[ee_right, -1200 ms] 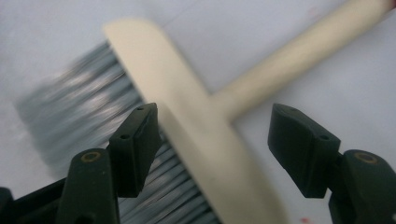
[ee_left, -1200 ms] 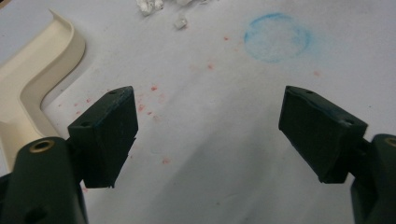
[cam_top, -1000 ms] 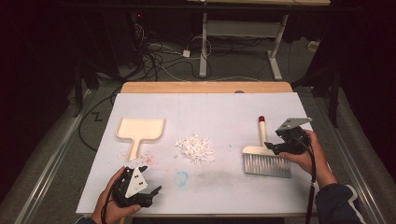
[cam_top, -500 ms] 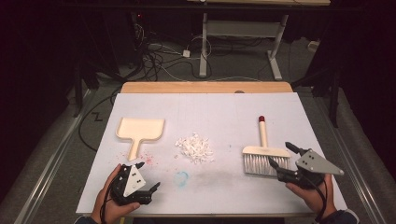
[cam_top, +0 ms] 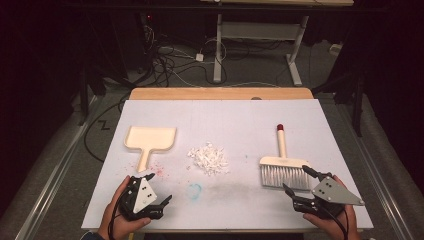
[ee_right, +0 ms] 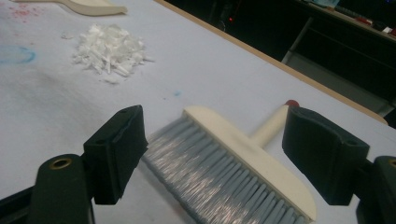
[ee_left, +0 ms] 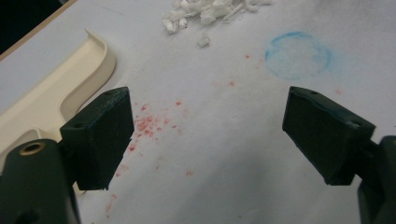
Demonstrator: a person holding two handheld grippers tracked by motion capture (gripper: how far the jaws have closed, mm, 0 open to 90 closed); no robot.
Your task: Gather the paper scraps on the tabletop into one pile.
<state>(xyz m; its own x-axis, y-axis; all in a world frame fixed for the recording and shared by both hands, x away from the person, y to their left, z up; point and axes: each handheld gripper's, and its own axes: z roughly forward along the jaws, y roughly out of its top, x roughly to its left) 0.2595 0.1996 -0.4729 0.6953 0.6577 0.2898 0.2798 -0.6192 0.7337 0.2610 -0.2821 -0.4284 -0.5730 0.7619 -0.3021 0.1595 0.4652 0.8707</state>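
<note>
Low, both hand-held grippers gaping: left hand-held gripper (cam_top: 159, 199), right hand-held gripper (cam_top: 296, 181).

Both hand-held grippers are black and blocky. The left gripper (cam_top: 161, 204) carries a grey three-cornered plate on top with small dark dots on it, and the right gripper (cam_top: 296, 180) has the same kind of plate, larger and pointing outward. A thin black cable trails from each toward the table's near edge. Up close, each jaw ends in a thick, squared black pad with small holes in its top face, and a brass-coloured ringed hole sits on the body behind the jaw
</note>
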